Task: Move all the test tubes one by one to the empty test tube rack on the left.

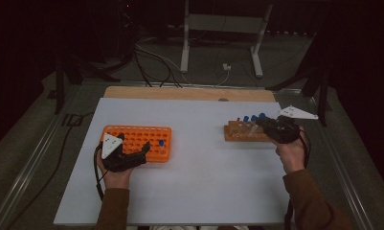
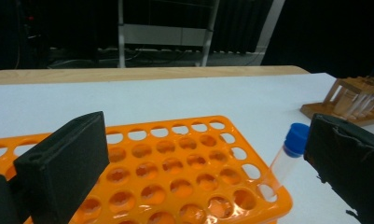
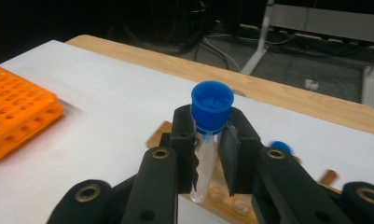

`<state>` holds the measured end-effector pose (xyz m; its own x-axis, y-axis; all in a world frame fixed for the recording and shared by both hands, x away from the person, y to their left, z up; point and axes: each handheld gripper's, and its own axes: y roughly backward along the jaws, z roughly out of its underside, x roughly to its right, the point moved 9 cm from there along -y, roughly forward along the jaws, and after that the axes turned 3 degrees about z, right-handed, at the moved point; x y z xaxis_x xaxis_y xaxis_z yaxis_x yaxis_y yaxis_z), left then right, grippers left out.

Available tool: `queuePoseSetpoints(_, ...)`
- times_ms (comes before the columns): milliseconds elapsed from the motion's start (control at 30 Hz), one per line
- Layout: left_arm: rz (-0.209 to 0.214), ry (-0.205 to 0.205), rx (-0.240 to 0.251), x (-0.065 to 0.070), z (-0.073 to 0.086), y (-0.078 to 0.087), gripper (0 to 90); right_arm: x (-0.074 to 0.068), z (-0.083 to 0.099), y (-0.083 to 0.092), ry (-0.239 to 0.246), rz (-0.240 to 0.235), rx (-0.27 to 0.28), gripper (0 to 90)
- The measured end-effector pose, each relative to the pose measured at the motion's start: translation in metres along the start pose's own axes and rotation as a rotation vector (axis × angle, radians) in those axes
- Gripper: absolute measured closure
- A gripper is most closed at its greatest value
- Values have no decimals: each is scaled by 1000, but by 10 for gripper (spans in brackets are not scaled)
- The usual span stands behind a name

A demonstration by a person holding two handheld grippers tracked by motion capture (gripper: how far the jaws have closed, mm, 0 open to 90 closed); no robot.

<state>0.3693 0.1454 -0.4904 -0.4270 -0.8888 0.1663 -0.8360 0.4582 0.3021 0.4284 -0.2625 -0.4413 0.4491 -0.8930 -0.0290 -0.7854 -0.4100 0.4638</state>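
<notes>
I've got a clear tube w/ blue cap pinched upright in my right gripper; both pads press its clear body, cap sticking up just above the jaw tips. Tube's lower end hangs over the wooden rack, which sits right under and just past those jaws. More blue-capped tubes stand in that rack, beside the jaw tips on the high view. Right hand comes in from the table's near right edge.

Well apart, on the other side of the white table, my left gripper has jaws spread wide, nothing btwn the pads. Orange rack lies under and btwn them. One blue-capped tube leans in a corner hole of it, just inside the right-hand jaw, not touching as far as I can tell.
</notes>
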Motion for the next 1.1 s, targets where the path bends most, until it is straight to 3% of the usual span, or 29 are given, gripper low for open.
queuePoseSetpoints(467, 78, -80, -31, 35, -5, -9, 37, -47, -9, -19, 23, -114, -13, 763)
queuePoseSetpoints(733, 124, -162, -39, 72, -20, -19, 59, -68, -14, -27, 53, -156, -33, 763)
queuePoseSetpoints(1100, 226, -196, -78, 114, -34, -51, 161, -110, -23, -40, 86, -233, -57, 763)
